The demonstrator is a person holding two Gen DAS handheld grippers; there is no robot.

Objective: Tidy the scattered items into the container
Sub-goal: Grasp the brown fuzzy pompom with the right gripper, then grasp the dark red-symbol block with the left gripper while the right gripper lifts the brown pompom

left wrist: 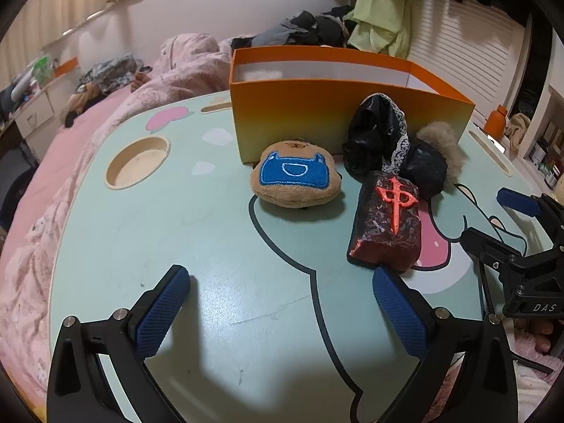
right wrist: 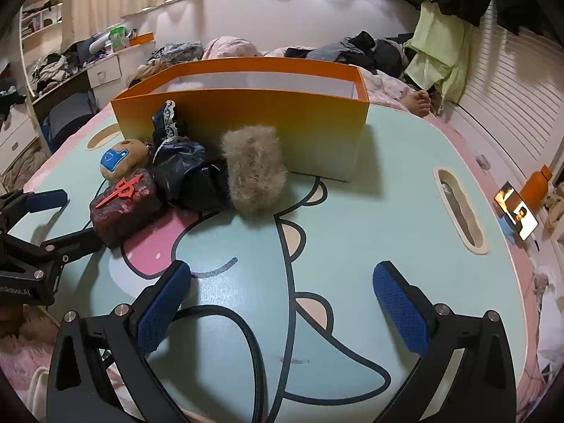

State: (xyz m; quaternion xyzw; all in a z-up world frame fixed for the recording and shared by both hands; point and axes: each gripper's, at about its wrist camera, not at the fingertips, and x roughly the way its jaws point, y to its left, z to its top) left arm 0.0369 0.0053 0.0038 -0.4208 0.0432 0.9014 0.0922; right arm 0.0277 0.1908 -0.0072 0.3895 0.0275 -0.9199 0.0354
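Note:
An orange box (left wrist: 317,116) stands at the far side of the mint table (left wrist: 211,264); it also shows in the right wrist view (right wrist: 282,120). In front of it lie a brown plush with a blue patch (left wrist: 295,176), a black lace-trimmed bundle (left wrist: 380,137), a grey-brown furry piece (right wrist: 253,169) and a dark red block with a red character (left wrist: 387,225). My left gripper (left wrist: 282,310) is open and empty, short of the plush and block. My right gripper (right wrist: 282,303) is open and empty, short of the furry piece. Something white lies inside the box.
The table has a round cup recess (left wrist: 137,162) at left and an oval slot (right wrist: 458,208) at right. A phone (right wrist: 516,215) and an orange bottle (right wrist: 535,187) stand at the right edge. A black cable (right wrist: 246,335) crosses the near table. Pink bedding surrounds the table.

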